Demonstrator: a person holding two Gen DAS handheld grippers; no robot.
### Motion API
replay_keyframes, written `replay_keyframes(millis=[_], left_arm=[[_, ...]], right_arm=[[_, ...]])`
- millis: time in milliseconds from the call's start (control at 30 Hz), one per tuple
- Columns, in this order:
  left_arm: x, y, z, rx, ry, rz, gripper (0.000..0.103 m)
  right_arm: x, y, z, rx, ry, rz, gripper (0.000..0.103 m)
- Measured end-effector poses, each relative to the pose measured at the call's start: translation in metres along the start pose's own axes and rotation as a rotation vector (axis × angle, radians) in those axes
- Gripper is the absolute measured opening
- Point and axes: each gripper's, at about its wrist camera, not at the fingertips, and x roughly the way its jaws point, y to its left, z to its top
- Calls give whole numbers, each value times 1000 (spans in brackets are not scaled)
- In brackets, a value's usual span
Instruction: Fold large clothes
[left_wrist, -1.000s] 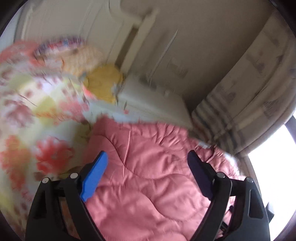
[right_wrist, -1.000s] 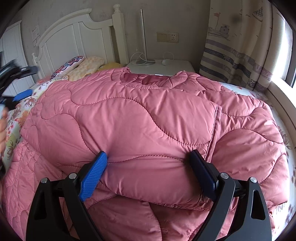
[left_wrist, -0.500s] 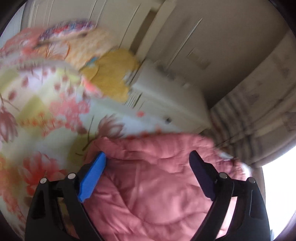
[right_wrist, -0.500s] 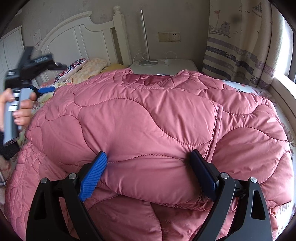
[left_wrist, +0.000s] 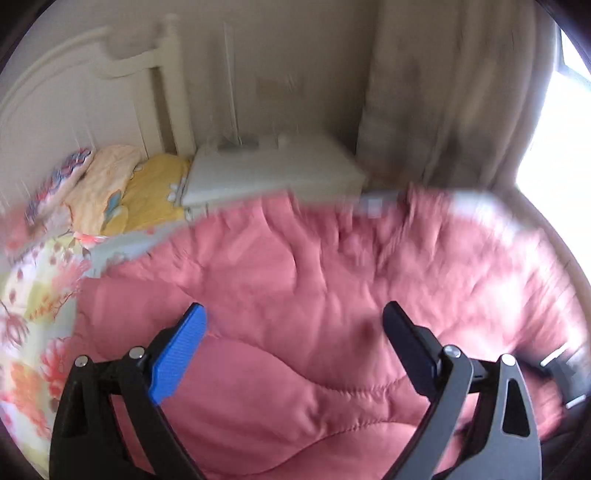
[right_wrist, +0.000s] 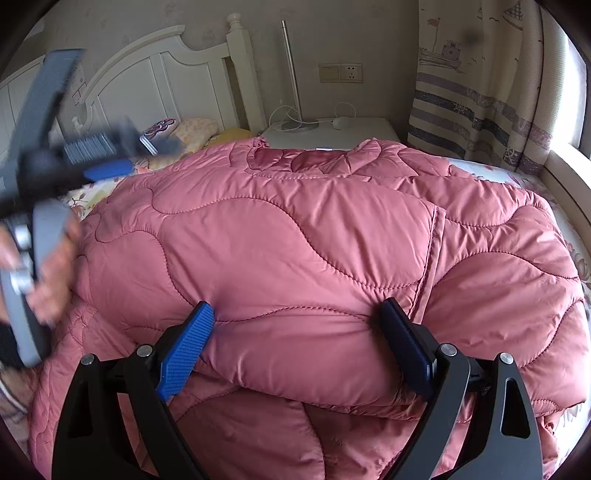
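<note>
Pink quilted coat (right_wrist: 314, 266) lies heaped across the bed (right_wrist: 554, 192), one side folded over the middle. Right tongs (right_wrist: 297, 325) spread wide, fingers pressing into the folded edge w/o clamping, prob pinning the fold down. Left tongs (left_wrist: 293, 325) also wide open, holding nothing, hovering above the coat's far part; view's blurred. Left hand (right_wrist: 44, 280) raised at bed's left side, gripping the handle.
</note>
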Motion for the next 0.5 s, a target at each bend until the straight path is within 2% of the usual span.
replay_keyframes(millis=[33, 133, 200, 267, 333, 433, 500], left_arm=[[11, -5, -6, 18, 21, 31, 98], [6, 6, -10, -63, 16, 12, 98], [-18, 16, -13, -118, -26, -17, 98], [-41, 19, -24, -129, -77, -58, 98], [-49, 19, -36, -114, -82, -69, 100], [-29, 15, -58, -45, -2, -5, 101], [-22, 18, -67, -41, -13, -23, 101]], right_arm=[[0, 0, 0, 2, -1, 2, 88], [-1, -2, 0, 12, -4, 11, 88], [-1, -2, 0, 15, -3, 13, 88], [-1, -1, 0, 15, -2, 13, 88], [-1, -2, 0, 17, -3, 15, 88], [-1, -2, 0, 17, -3, 17, 88], [-1, -2, 0, 16, -4, 21, 88]])
